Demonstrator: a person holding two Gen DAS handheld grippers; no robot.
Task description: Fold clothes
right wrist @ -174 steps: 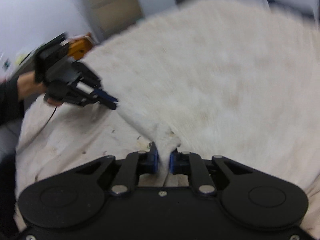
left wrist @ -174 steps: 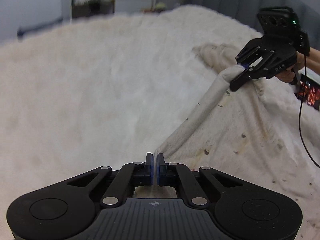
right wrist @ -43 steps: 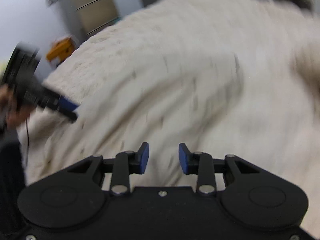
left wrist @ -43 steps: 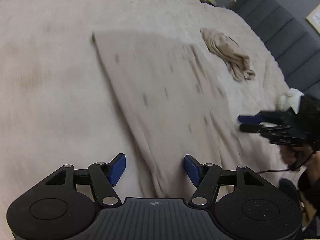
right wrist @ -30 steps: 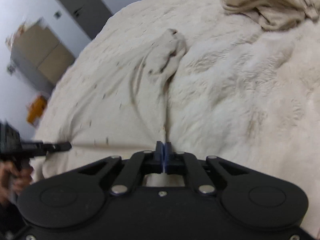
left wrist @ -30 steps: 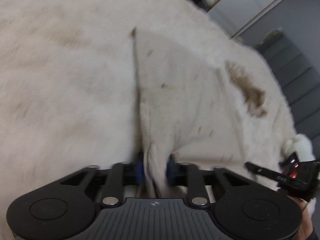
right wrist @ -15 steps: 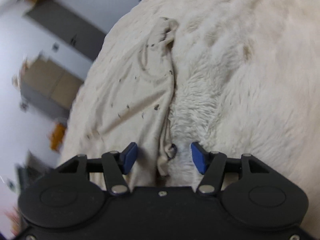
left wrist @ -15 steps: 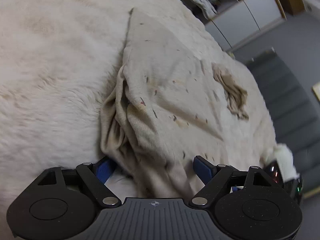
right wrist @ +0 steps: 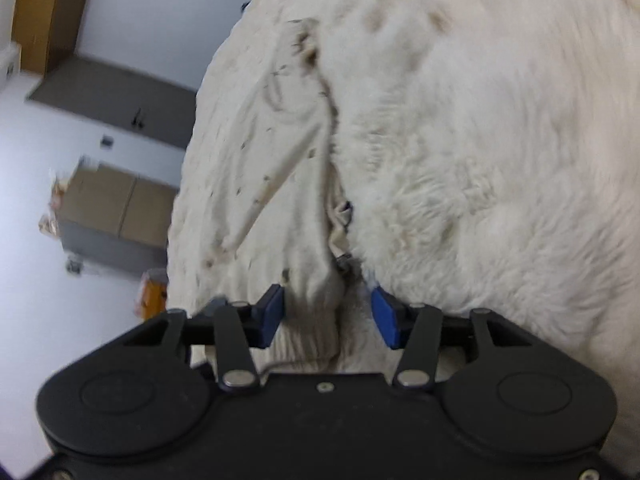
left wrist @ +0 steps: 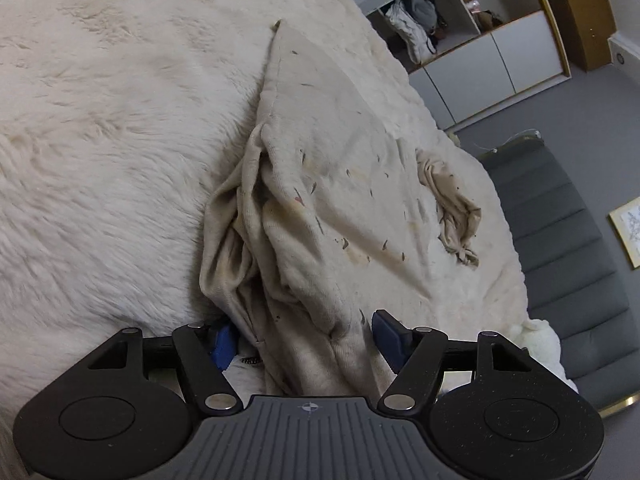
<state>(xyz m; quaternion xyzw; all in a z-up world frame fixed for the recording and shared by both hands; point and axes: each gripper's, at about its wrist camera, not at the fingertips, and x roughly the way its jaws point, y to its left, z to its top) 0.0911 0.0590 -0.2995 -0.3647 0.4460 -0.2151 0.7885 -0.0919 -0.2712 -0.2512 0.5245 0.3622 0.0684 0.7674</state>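
Note:
A beige speckled garment [left wrist: 320,184] lies folded over on the white fluffy bed cover [left wrist: 100,128]. Its bunched near edge sits between the spread fingers of my left gripper [left wrist: 306,342], which is open. In the right wrist view the same garment [right wrist: 280,168] runs away from me along the cover, with a drawstring at its edge. My right gripper [right wrist: 327,316] is open, and the garment's rounded near end lies between its blue pads without being pinched.
A second crumpled beige garment [left wrist: 452,208] lies further back on the bed. A grey padded headboard [left wrist: 560,248] stands to the right, with open shelving [left wrist: 440,32] behind. In the right wrist view, cardboard boxes [right wrist: 112,208] stand beyond the bed's left edge.
Both grippers, shut on the garment's edge a second ago, have opened and let it drop onto the bed. The folded layer now rests on the lower one.

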